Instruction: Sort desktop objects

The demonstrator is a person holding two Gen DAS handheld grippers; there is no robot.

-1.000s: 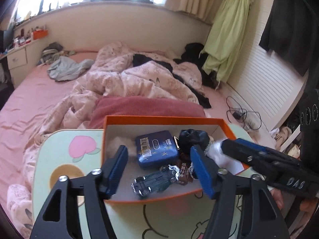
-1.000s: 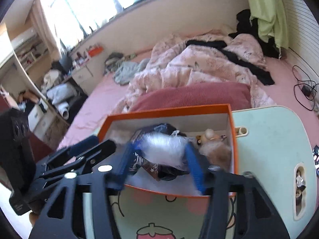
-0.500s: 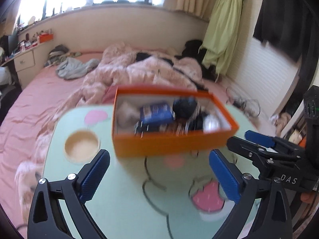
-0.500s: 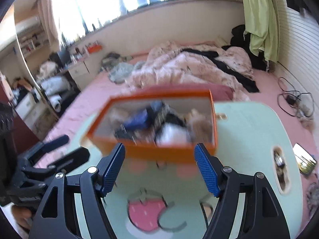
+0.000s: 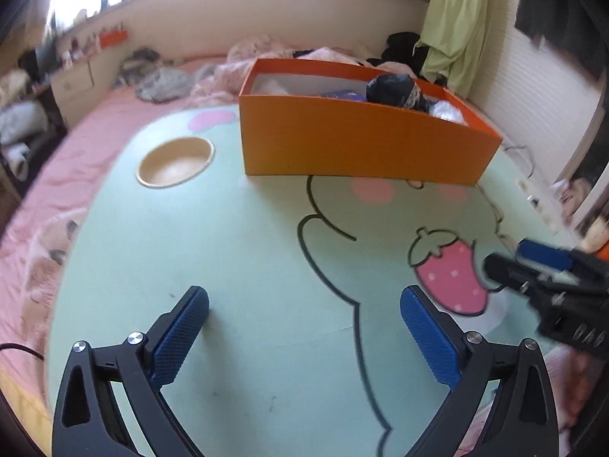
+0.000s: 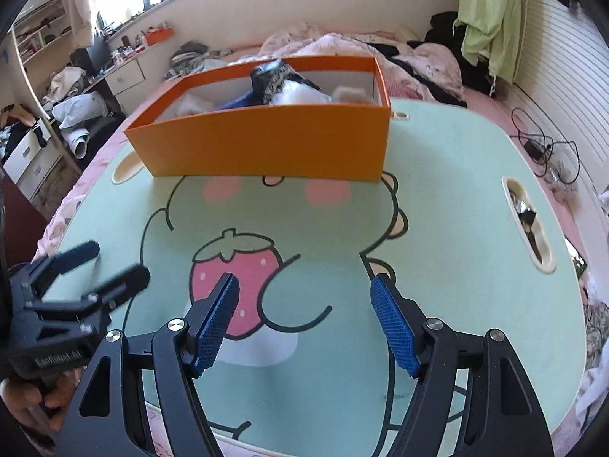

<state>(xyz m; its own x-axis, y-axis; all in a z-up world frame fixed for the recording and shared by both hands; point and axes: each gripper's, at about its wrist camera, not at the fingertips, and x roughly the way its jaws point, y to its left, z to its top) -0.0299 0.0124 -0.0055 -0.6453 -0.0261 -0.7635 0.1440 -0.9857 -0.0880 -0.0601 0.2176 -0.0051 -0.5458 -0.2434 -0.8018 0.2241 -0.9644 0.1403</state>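
An orange box (image 5: 361, 141) stands at the far side of the green cartoon table (image 5: 236, 274); it also shows in the right wrist view (image 6: 266, 144). Inside it lie a black bundle (image 5: 392, 89), a blue box (image 5: 342, 95) and a white plastic bag (image 6: 300, 95). My left gripper (image 5: 304, 304) is open and empty, low over the table's near part. My right gripper (image 6: 304, 301) is open and empty above the strawberry print (image 6: 232, 266). Each gripper shows in the other's view, the right one (image 5: 533, 266) and the left one (image 6: 99, 266).
A round cup recess (image 5: 175, 162) sits left of the box. A slot (image 6: 527, 224) with small items runs along the table's right edge. A bed with pink bedding (image 6: 342, 43) lies behind, and cables (image 6: 544, 148) on the right.
Both grippers pulled back from the box towards the near edge of the table and lower. Both have opened wider, and the right one no longer has the white bag between its fingers.
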